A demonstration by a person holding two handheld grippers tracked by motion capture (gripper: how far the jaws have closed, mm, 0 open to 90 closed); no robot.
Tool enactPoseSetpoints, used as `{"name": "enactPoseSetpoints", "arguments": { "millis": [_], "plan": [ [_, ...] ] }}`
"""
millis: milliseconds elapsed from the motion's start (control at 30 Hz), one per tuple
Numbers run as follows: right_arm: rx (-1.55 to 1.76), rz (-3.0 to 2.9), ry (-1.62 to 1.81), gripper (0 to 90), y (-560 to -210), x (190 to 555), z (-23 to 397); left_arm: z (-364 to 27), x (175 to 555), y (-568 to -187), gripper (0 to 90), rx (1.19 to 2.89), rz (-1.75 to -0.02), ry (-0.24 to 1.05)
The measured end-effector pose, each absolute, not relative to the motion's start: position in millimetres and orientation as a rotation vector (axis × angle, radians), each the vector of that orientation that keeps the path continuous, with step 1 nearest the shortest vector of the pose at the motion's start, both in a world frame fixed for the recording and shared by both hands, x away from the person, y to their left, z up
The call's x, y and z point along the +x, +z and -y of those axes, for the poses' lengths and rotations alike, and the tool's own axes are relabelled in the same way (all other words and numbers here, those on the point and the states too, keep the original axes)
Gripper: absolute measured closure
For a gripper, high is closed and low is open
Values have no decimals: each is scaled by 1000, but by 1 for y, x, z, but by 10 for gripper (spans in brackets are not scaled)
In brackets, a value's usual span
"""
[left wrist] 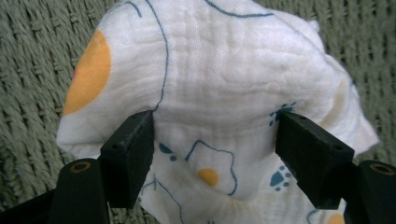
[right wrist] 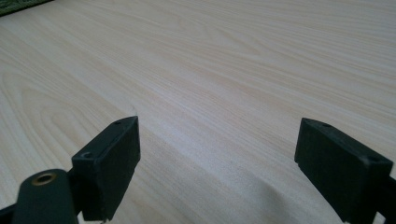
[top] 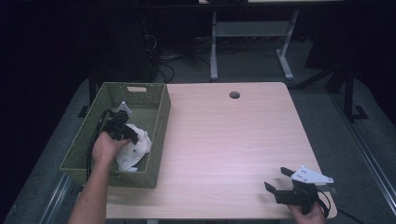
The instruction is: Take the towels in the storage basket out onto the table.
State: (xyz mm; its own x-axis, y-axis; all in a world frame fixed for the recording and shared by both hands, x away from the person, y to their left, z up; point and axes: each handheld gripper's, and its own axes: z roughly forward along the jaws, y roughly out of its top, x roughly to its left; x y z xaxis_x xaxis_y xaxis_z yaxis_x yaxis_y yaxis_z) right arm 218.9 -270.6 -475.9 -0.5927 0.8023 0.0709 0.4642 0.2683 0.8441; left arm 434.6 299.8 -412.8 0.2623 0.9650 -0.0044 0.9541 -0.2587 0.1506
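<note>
Left gripper view: left tool spread astride crumpled printed cloth inside woven basket. Advised: close on thick fold (not loose edge), lift straight. Right tool spread, idle over worktop.

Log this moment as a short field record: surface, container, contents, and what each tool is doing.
surface: light wood table
container: green woven basket at the table's left edge
contents: white printed cloth, bunched up inside the basket
left tool: in the basket, jaws open either side of the cloth
right tool: near the table's front right corner, jaws open, nothing between them
</note>
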Motion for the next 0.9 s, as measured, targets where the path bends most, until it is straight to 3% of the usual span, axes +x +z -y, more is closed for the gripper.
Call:
{"name": "enactPoseSetpoints", "arguments": {
  "millis": [333, 700, 900],
  "plan": [
    [1168, -2143, 1269, 138, -474, 218, 275, -290, 436, -424, 325, 2511, -1812, 148],
    [1162, -2149, 1262, 140, -473, 218, 273, -286, 436, -420, 664, 2575, -1737, 152],
    [1160, -2139, 1266, 140, -472, 217, 275, -290, 435, -420, 766, 2549, -1737, 136]
  ]
}}
